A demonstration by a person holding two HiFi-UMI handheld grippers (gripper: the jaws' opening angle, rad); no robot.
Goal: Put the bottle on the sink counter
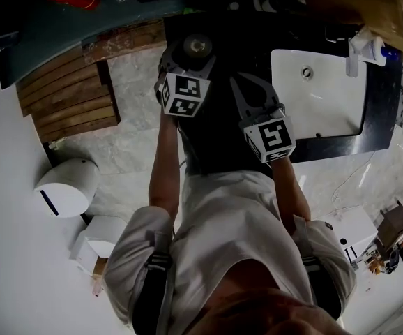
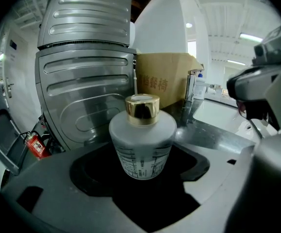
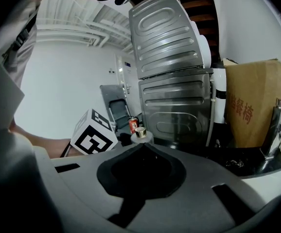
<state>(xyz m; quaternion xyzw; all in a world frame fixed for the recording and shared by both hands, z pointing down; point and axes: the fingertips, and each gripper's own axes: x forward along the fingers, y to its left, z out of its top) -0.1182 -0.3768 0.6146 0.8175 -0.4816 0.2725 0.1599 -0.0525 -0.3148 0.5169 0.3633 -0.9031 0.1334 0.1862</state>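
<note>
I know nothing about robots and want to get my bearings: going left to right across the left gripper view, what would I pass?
Fire extinguisher → bottle → faucet → sink

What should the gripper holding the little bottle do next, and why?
Probably lower the left gripper straight down until the frosted bottle stands on the black sink counter. Its fingers clasp the bottle upright, and in the head view it sits over the counter, left of the white basin, so no sideways move seems needed. I cannot tell whether it already touches down.
</note>
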